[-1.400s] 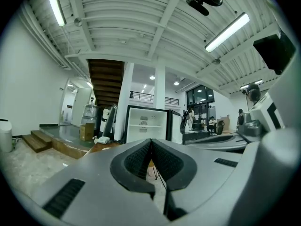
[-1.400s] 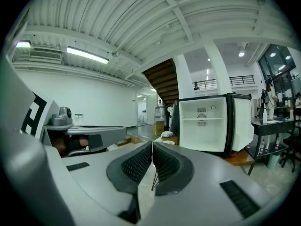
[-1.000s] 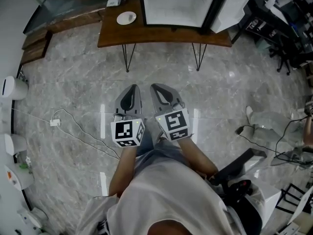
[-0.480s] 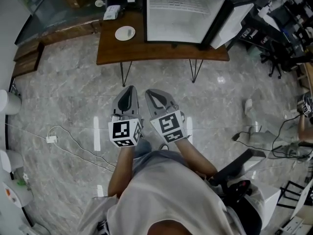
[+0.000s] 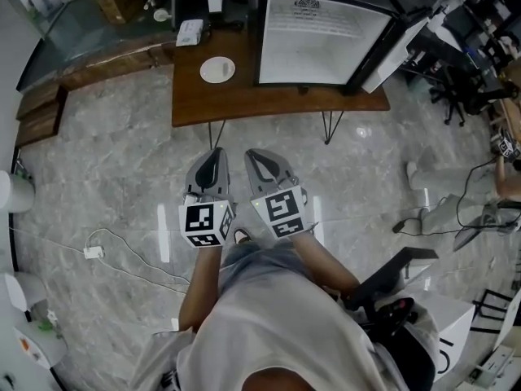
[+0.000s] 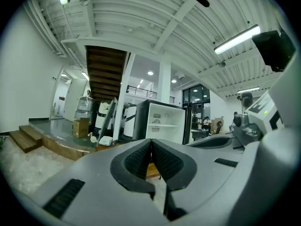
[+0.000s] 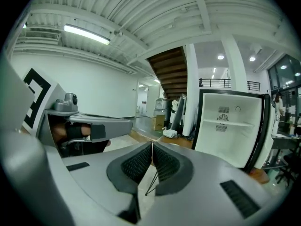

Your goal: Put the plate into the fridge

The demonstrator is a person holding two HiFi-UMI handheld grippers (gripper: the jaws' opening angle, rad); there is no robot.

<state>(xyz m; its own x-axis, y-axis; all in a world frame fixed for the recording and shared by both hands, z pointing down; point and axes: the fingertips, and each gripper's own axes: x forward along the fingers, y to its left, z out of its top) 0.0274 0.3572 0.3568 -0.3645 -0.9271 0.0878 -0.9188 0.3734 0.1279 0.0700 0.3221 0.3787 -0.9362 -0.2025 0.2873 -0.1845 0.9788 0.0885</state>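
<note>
A small white plate (image 5: 217, 69) lies on the left part of a dark wooden table (image 5: 244, 100). Beside it on the table stands a white mini fridge (image 5: 321, 39) with its door swung open to the right. The fridge (image 6: 164, 124) shows again ahead in the left gripper view, and the fridge (image 7: 230, 126) with one shelf in the right gripper view. My left gripper (image 5: 214, 155) and right gripper (image 5: 259, 158) are side by side over the marble floor, short of the table. Both are shut with nothing between the jaws. In both gripper views the plate is hidden.
A white box (image 5: 190, 31) lies at the table's back left. Wooden steps (image 5: 41, 112) run along the left. A cable with a white plug (image 5: 94, 252) trails on the floor at left. Chairs, cables and a person's shoes (image 5: 417, 173) crowd the right side.
The table, plate and fridge have come nearer and lower in the head view as the person walks toward them. Both grippers stay shut and side by side.
</note>
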